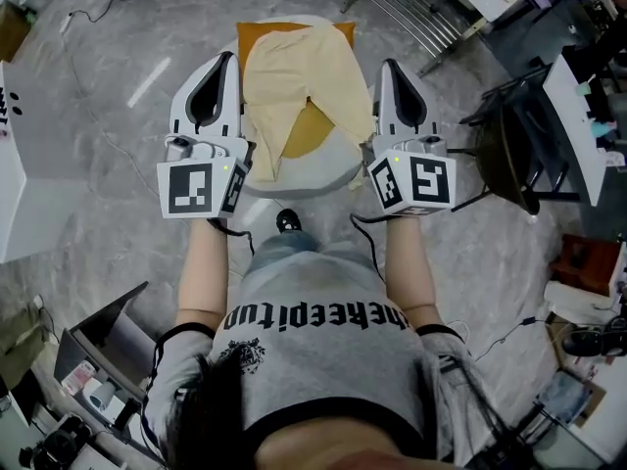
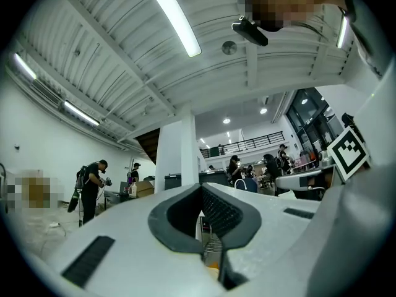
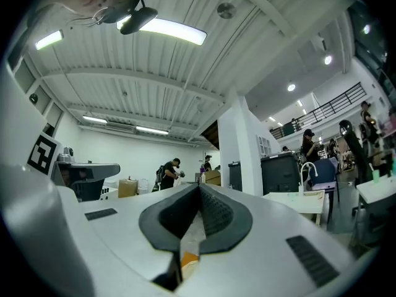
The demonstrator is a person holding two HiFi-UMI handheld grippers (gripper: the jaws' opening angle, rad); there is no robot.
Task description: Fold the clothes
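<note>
A cream-yellow garment lies spread over an orange cushion on a round white stool, seen in the head view. My left gripper is just left of the garment and my right gripper just right of it. Both point away from the person and stand a little above level. In the left gripper view the left gripper has its jaws together with nothing between them. The right gripper in its own view is likewise shut and empty. Neither touches the cloth, as far as the frames show.
A metal rack stands beyond the stool at the upper right, with a black chair to the right. A white table edge is at the far left. Cables trail over the grey floor. People stand far off.
</note>
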